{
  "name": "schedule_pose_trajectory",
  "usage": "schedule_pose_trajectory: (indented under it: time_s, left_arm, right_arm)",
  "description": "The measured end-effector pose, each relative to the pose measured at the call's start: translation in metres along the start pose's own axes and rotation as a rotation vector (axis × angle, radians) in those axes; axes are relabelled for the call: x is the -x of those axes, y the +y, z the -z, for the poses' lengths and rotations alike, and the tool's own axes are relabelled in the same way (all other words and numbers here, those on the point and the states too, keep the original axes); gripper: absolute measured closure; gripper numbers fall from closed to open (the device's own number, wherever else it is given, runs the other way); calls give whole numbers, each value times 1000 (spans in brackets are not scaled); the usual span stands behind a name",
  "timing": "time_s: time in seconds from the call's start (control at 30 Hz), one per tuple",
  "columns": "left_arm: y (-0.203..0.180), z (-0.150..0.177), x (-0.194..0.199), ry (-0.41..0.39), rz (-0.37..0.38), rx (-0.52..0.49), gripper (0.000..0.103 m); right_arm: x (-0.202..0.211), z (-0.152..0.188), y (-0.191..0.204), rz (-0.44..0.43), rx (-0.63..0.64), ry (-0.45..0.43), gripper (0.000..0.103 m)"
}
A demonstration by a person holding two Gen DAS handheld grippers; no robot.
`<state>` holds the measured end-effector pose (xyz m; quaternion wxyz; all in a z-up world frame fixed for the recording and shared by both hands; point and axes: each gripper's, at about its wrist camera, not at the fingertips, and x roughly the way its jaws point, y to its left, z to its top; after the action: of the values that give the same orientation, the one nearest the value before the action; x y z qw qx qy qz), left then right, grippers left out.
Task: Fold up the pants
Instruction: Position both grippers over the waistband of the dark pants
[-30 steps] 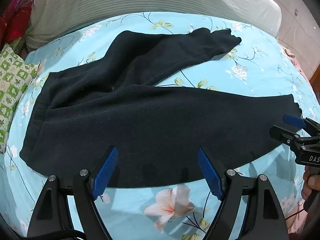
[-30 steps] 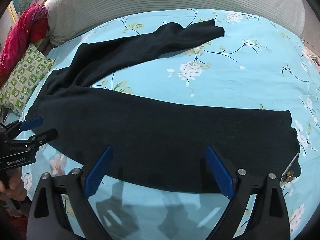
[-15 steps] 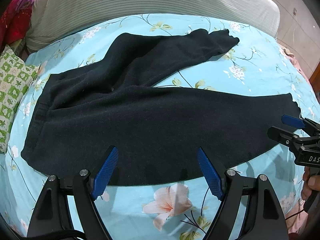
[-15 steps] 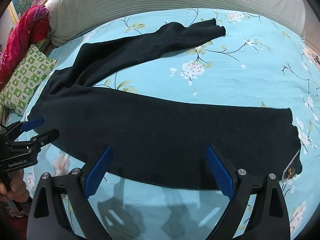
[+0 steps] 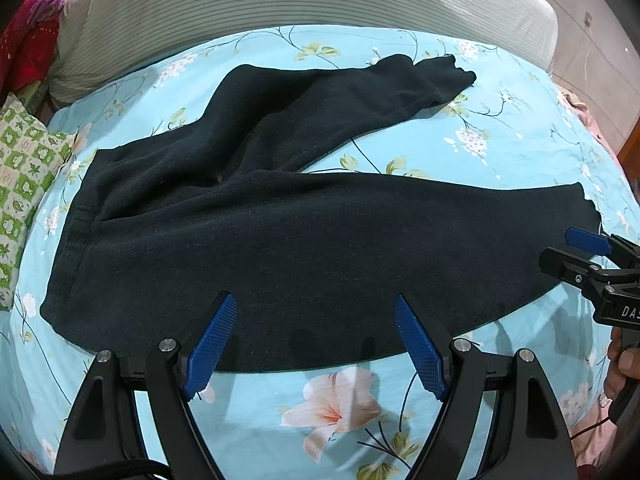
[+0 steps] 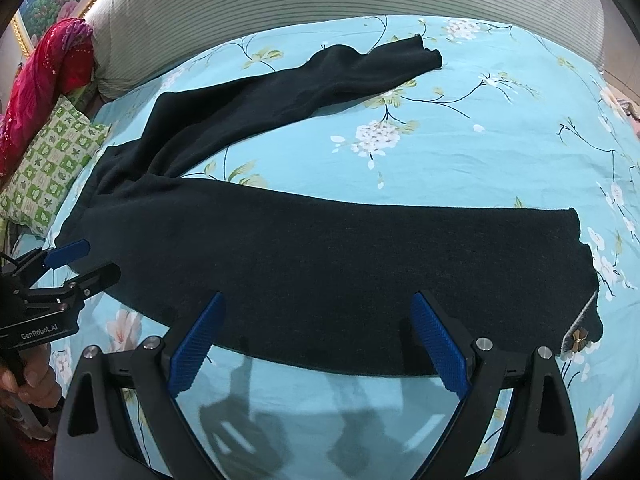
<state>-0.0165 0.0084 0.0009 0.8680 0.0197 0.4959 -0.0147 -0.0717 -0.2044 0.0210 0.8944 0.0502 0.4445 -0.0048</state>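
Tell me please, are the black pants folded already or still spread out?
Spread out. The pants lie flat on the bedsheet, both legs apart in a V, nothing doubled over.

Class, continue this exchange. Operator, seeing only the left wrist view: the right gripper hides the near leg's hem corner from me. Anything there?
Observer: Yes, a small tag sticks out at the hem corner of the pants.
Operator: Is my left gripper open, seen sideways?
Observer: Yes, the left gripper has its jaws apart, near the waist end.
Operator: What holds it?
Observer: A hand grips its handle, low left.
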Motion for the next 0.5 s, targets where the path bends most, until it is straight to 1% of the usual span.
schedule_pose_trajectory:
  time_s: [0.5]
  left_arm:
    - [1,-2,-2,8,4,-2,22]
  right_arm:
    - [-1,0,-1,-2,-1,3,9]
